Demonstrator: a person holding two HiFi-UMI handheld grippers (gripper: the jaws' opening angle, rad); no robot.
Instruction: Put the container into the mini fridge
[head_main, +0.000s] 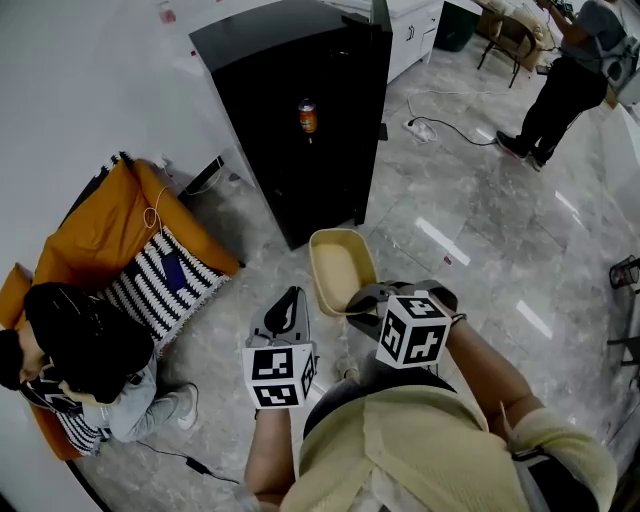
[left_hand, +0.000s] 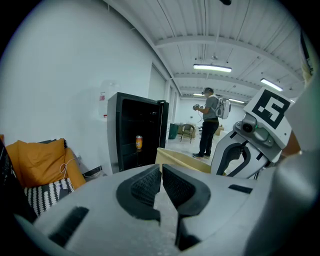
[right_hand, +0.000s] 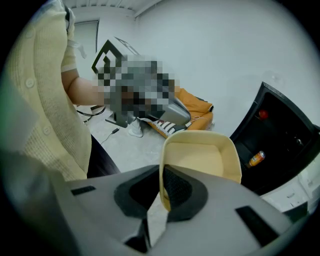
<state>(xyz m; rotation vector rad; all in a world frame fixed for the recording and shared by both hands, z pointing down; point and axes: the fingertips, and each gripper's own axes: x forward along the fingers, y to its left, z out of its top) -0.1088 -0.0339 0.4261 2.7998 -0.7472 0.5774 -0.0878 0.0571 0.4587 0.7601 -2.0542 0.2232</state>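
A cream plastic container (head_main: 342, 266) hangs over the floor in front of the black mini fridge (head_main: 290, 60). My right gripper (head_main: 366, 299) is shut on its near rim; in the right gripper view the jaws (right_hand: 161, 189) pinch the thin wall of the container (right_hand: 200, 159). The fridge stands open, with an orange can (head_main: 307, 117) on a shelf inside. My left gripper (head_main: 291, 296) is beside the container's left side, shut and holding nothing. In the left gripper view its jaws (left_hand: 161, 176) meet, with the fridge (left_hand: 131, 131) and the container's edge (left_hand: 186, 162) beyond.
An orange floor seat (head_main: 105, 230) with a striped cushion (head_main: 160, 282) lies left of the fridge. A person (head_main: 80, 365) sits there. Another person (head_main: 565, 85) stands far right. A power strip and cable (head_main: 425, 128) lie on the marble floor right of the fridge.
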